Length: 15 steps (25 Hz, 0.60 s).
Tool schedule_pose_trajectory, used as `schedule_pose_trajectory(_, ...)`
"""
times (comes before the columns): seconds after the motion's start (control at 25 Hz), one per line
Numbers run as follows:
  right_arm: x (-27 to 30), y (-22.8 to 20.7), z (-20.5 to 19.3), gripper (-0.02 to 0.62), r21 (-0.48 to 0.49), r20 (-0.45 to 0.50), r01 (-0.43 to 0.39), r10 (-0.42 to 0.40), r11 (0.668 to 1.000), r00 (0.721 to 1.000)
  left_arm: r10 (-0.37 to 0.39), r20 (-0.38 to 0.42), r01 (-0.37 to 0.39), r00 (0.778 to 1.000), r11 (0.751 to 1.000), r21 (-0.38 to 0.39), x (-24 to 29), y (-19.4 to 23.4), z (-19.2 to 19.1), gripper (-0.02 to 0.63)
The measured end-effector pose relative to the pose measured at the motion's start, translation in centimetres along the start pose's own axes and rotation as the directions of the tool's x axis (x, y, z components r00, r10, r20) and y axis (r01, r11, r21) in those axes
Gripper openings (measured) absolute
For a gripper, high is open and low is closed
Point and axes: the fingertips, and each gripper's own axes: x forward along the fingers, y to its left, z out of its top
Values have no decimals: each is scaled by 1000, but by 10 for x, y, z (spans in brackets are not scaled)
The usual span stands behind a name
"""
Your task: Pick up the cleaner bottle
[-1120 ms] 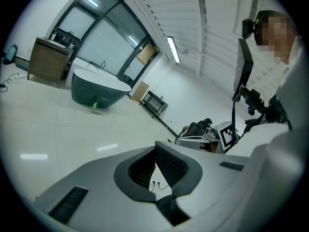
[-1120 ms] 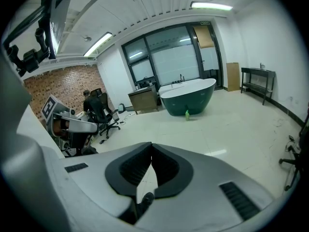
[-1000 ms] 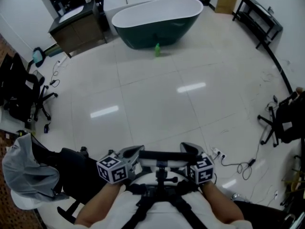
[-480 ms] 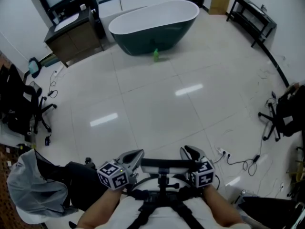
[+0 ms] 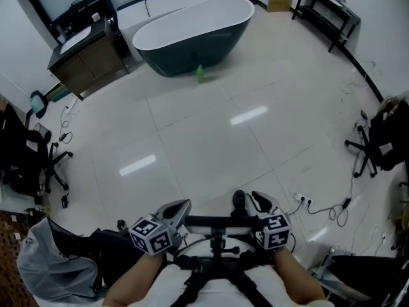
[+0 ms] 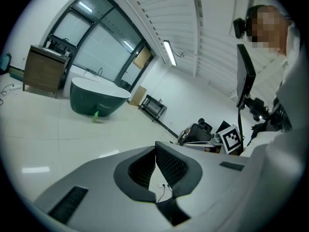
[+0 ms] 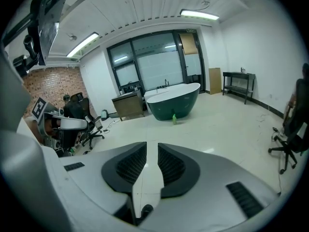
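While the small green cleaner bottle (image 5: 200, 74) stands far off, left tongs (image 5: 181, 206) are shut, right tongs (image 5: 248, 199) have just been opening, both empty.

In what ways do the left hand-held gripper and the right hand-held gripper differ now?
The left hand-held gripper has its jaws together; the right hand-held gripper has them apart, having just been opening, with nothing between them. The right one points almost at the cleaner bottle; the left one sees it well off to the left. Both are empty and far from the bottle.
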Motion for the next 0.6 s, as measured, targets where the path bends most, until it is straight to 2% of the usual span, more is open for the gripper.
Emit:
schedule_pose_trajectory(0.2, 25, -31, 19, 97, -17, -11, -28, 28, 999, 1000, 44, 19, -43, 999, 999, -15, 26, 8, 21, 0)
schedule_pose_trajectory(0.36, 51, -60, 48, 104, -20, -11, -70, 70, 997, 997, 94, 46, -93, 995, 995, -27, 54, 14, 44, 0)
schedule_pose_trajectory(0.6, 79, -105, 93, 109, -77, -22, -154, 153, 985, 988, 182, 113, -180, 977, 983, -31, 102, 16, 87, 20)
